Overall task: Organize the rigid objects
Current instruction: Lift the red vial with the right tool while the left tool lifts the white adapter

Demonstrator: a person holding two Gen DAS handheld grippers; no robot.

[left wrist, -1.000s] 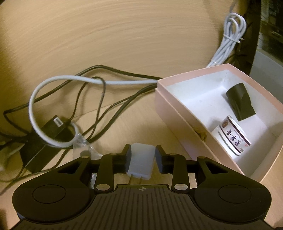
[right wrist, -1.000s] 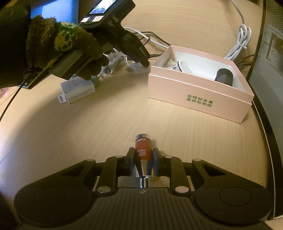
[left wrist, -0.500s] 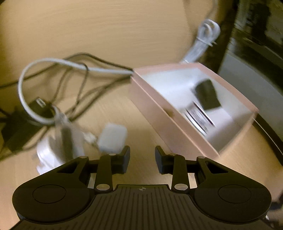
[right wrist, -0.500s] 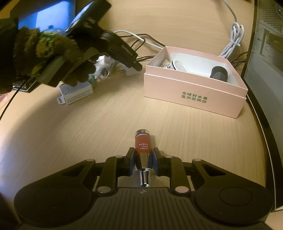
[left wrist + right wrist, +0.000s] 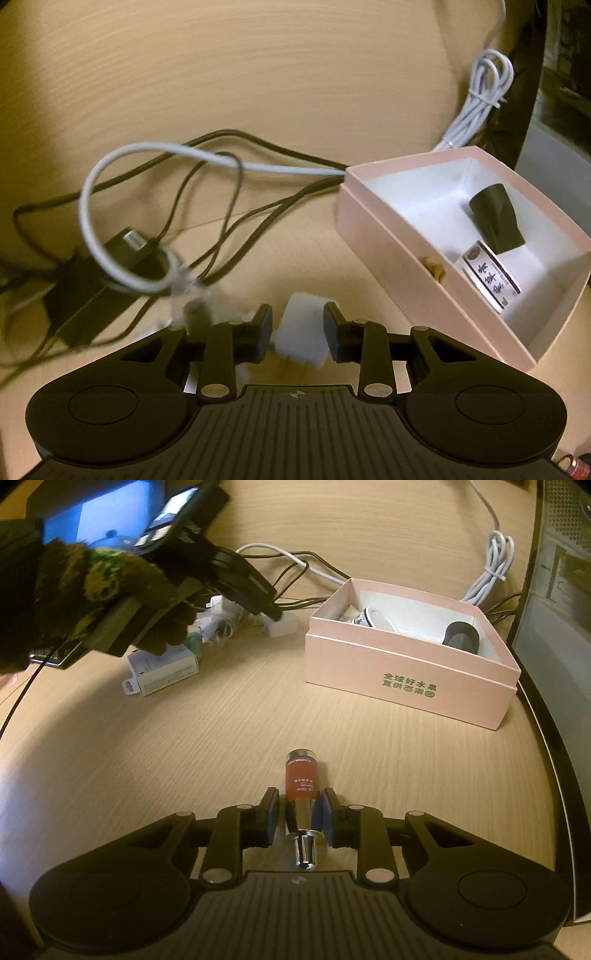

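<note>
A pink box (image 5: 376,236) with a white inside holds a black cylinder (image 5: 496,218) and a small white labelled jar (image 5: 489,275). My left gripper (image 5: 297,326) is open with its fingers on either side of a white plug adapter (image 5: 301,336) on the table, gaps on both sides. In the right wrist view the left gripper (image 5: 271,611) is at the adapter (image 5: 282,624), left of the box (image 5: 410,675). My right gripper (image 5: 299,814) is open around a red serum bottle (image 5: 301,781) lying on the table, with small gaps at the pads.
Black and white cables (image 5: 207,177) and a black adapter brick (image 5: 99,280) lie left of the box. A coiled white cable (image 5: 493,568) lies behind it. A white carton (image 5: 166,670) sits at the left. A dark monitor edge (image 5: 546,646) runs along the right.
My left gripper pulled back from the white adapter, then returned so its open fingers straddle it again. My right gripper's jaws opened slightly, letting go of the red bottle.
</note>
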